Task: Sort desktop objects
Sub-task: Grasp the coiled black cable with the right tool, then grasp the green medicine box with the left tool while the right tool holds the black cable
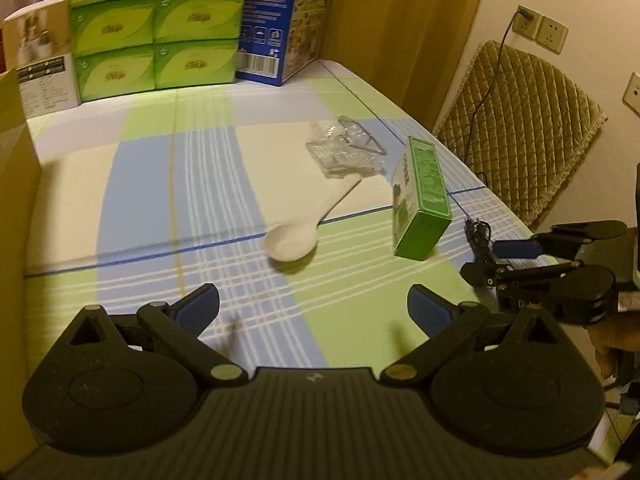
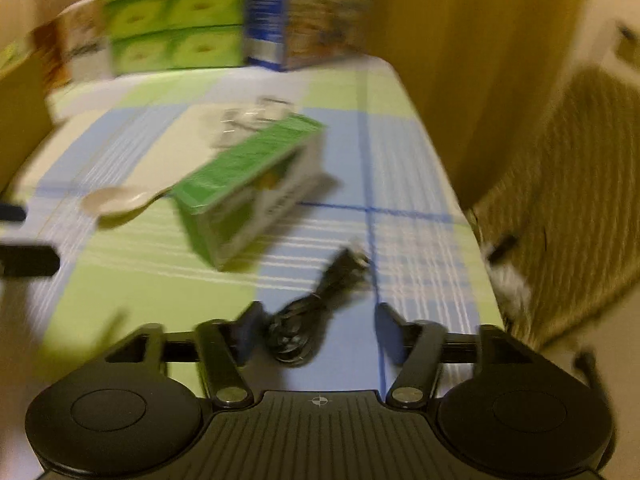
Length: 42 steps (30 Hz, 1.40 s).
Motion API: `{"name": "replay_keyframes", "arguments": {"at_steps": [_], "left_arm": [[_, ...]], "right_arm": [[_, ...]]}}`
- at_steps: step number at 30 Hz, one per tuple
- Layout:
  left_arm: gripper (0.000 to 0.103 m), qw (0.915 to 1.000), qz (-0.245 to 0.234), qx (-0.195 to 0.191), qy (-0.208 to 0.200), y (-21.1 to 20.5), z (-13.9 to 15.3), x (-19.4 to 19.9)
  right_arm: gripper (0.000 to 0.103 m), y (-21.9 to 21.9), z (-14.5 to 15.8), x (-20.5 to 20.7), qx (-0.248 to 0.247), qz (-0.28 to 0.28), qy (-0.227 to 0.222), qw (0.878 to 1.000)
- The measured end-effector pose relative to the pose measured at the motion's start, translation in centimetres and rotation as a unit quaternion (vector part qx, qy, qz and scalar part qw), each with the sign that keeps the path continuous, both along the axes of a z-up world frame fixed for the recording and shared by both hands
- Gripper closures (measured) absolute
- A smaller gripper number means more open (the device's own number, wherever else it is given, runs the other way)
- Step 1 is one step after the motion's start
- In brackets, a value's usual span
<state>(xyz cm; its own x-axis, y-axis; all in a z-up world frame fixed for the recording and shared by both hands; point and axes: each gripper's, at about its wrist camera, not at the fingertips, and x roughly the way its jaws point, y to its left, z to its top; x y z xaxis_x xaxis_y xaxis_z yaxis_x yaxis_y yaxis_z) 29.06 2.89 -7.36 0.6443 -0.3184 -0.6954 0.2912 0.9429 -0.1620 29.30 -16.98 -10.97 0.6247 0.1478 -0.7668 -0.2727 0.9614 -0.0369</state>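
A white spoon (image 1: 298,232) lies mid-table, its handle reaching a clear glass dish (image 1: 344,150). A small green box (image 1: 422,200) lies to their right, and a coiled black cable (image 1: 478,236) lies near the table's right edge. My left gripper (image 1: 314,310) is open and empty, near side of the spoon. My right gripper (image 2: 316,330) is open, its jaws either side of the black cable (image 2: 312,312); the view is blurred. The green box (image 2: 252,184) and spoon (image 2: 116,202) lie beyond it. The right gripper (image 1: 496,258) also shows in the left wrist view.
Stacked green tissue boxes (image 1: 154,28), a blue box (image 1: 268,20) and a white box (image 1: 44,56) stand along the table's far edge. A cardboard wall (image 1: 12,184) lines the left side. A padded chair (image 1: 524,128) stands right of the table.
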Motion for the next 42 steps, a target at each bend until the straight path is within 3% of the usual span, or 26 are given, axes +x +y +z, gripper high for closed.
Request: {"name": "replay_keyframes", "arguments": {"at_steps": [2, 6, 8, 10, 22, 25, 26, 27, 29, 35, 42], "left_arm": [[0.004, 1.0, -0.001, 0.003, -0.001, -0.5, 0.0, 0.2], [0.004, 1.0, -0.004, 0.008, -0.002, -1.3, -0.1, 0.7], [0.005, 0.9999, -0.009, 0.009, -0.002, -1.8, 0.0, 1.1], [0.006, 0.9998, -0.017, 0.01, -0.003, -2.4, 0.1, 1.5], [0.022, 0.9945, -0.102, 0.009, -0.019, -8.5, -0.2, 4.9], [0.033, 0.9936, -0.11, 0.017, -0.018, -10.1, -0.9, 6.0], [0.045, 0.9934, -0.111, 0.023, -0.017, -10.5, -1.2, 6.3], [0.063, 0.9933, -0.11, 0.032, -0.013, -10.9, -1.5, 6.6], [0.077, 0.9941, -0.098, 0.046, 0.0, -11.2, -2.1, 7.0], [0.078, 0.9956, -0.08, 0.048, 0.011, -9.5, -1.6, 4.0], [0.078, 0.9973, -0.032, 0.064, 0.018, -4.4, -0.7, -3.8]], "right_arm": [[0.04, -0.4, 0.0, 0.2, 0.024, -0.017, 0.006, 1.0], [0.043, 0.1, 0.0, 0.8, 0.022, -0.005, -0.002, 1.0], [0.057, 0.0, -0.1, 1.3, 0.018, -0.003, -0.011, 1.0], [0.088, -0.4, 0.0, 1.6, 0.017, -0.009, -0.014, 1.0], [0.088, -2.8, 0.6, 1.6, 0.044, -0.059, -0.001, 0.997], [0.088, -3.0, 0.7, 1.7, 0.048, -0.063, 0.0, 0.997], [0.088, -3.0, 0.7, 1.7, 0.049, -0.063, 0.001, 0.997], [0.088, -3.1, 0.7, 1.6, 0.05, -0.063, 0.001, 0.997], [0.088, -3.0, 0.7, 1.5, 0.051, -0.06, 0.0, 0.997], [0.088, -1.9, 1.0, 0.4, 0.062, -0.034, 0.003, 0.997], [0.092, 1.4, 2.2, -3.6, 0.07, 0.034, 0.001, 0.997]]}}
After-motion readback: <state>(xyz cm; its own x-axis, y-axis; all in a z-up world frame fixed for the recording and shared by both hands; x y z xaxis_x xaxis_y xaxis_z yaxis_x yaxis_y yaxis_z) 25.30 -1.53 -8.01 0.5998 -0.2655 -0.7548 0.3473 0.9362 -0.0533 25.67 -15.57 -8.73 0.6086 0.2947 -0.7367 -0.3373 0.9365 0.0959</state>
